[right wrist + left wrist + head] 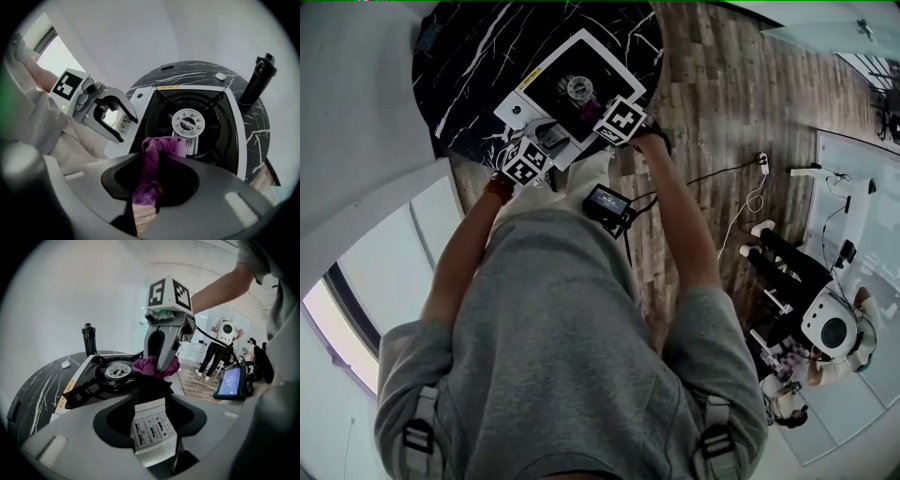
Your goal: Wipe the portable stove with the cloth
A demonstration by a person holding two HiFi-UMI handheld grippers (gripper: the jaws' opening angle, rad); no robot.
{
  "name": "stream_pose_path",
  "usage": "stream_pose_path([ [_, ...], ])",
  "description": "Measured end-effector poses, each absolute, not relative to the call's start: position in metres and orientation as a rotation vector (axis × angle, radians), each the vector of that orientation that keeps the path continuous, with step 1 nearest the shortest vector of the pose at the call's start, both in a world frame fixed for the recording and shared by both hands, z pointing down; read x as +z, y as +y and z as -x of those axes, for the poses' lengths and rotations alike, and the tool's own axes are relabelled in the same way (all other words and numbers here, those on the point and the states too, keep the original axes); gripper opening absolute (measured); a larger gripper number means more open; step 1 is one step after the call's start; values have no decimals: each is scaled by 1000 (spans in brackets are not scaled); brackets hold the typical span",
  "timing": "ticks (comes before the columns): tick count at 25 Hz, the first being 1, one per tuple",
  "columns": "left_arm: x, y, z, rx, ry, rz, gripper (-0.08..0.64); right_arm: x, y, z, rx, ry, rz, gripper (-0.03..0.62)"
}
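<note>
The portable stove (581, 44), white with a black top and a round burner (188, 123), sits on the round black marble table (469, 56). My right gripper (157, 164) is shut on the purple cloth (159, 147) and presses it onto the stove top just in front of the burner; the same right gripper (159, 367) and cloth (146, 366) show in the left gripper view. My left gripper (150, 401) is at the stove's near edge, its jaws closed against the white labelled panel (151, 427). The left gripper (123, 127) also appears in the right gripper view.
A black bottle (260, 79) stands on the table behind the stove, with a small white object (220, 76) near it. A lit screen (230, 383) hangs at the person's waist. Cables lie on the wood floor (741, 187), and people stand farther off (213, 357).
</note>
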State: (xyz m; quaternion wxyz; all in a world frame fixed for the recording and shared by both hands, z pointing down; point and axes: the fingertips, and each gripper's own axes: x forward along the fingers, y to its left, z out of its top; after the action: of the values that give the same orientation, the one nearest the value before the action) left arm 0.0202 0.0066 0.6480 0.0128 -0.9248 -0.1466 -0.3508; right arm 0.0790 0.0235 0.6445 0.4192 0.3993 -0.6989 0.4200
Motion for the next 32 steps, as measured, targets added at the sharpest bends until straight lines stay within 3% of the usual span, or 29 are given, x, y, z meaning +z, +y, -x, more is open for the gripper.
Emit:
stream_pose_path([
  [26,649,6,-21,-1055,-405,2879,199,647,20,-79,1364,-1725,-1219,100],
  [32,648,7,-19,-1055,-414,2878,199,632,23,-78,1292,-1857,-1194,104],
])
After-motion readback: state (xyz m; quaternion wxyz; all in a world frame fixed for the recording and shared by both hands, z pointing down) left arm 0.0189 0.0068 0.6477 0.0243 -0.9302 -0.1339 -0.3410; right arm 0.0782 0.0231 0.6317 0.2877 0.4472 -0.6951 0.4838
